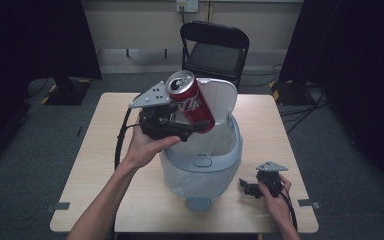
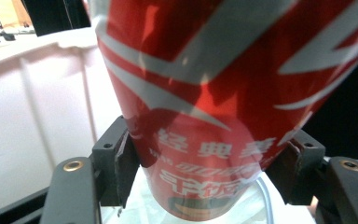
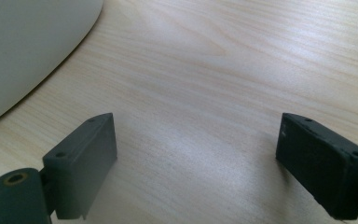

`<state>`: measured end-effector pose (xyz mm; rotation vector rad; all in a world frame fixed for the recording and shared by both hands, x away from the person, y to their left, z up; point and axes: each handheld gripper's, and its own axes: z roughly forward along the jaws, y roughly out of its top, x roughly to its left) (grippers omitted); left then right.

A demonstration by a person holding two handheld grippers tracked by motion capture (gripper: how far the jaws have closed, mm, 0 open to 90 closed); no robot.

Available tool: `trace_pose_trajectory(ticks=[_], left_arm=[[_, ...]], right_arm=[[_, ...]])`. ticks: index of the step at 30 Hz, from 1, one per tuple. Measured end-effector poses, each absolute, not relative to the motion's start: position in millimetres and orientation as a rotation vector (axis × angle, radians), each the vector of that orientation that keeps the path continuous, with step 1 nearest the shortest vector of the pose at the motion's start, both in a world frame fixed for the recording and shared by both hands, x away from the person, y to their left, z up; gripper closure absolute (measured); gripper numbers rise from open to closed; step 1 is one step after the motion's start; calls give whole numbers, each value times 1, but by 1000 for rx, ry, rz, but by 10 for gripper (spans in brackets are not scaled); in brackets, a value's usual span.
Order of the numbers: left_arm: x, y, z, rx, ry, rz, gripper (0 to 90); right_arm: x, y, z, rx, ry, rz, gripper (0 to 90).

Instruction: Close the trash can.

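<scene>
A red soda can point(image 1: 190, 102) with white lettering hangs tilted over the open mouth of a pale blue pedal bin point(image 1: 228, 155). My left gripper point(image 1: 187, 129) is shut on the can's lower part. In the left gripper view the can point(image 2: 223, 93) sits squeezed between both jaws, with the bin's white raised lid point(image 2: 37, 102) behind it. The bin's lid point(image 1: 221, 97) stands up at the back, and a clear liner bag lines the bin. My right gripper point(image 1: 246, 188) rests low on the table to the right of the bin, open, with bare wood between its jaws point(image 3: 196, 154).
The wooden table point(image 1: 95, 150) has bare surface left and right of the bin. The bin's pedal point(image 1: 198, 203) points toward the table's front edge. A black folding chair point(image 1: 214, 47) stands behind the table. The bin's curved wall point(image 3: 23, 51) sits close to the right gripper.
</scene>
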<state>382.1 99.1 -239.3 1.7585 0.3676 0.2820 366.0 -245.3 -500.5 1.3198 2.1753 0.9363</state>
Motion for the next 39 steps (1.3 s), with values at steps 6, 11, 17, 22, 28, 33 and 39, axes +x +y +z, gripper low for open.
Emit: trace_pose_trajectory(ticks=[6, 11, 17, 22, 28, 33, 39], left_arm=[[383, 92, -248, 1819, 343, 249, 314], [383, 98, -251, 1818, 353, 252, 313], [383, 112, -253, 1809, 371, 273, 366], [384, 132, -257, 1789, 407, 304, 403], [386, 161, -263, 1769, 478, 307, 451], [388, 178, -265, 1745, 520, 320, 453], [400, 197, -269, 1744, 582, 335, 470]], right_arm=[[366, -245, -501, 1319, 2175, 937, 110], [366, -245, -500, 1321, 2176, 937, 110], [366, -245, -500, 1320, 2176, 937, 109], [366, -245, -500, 1320, 2176, 937, 109], [366, -245, -501, 1320, 2176, 937, 109], [366, -245, -500, 1321, 2176, 937, 109], [366, -245, -500, 1321, 2176, 937, 109]])
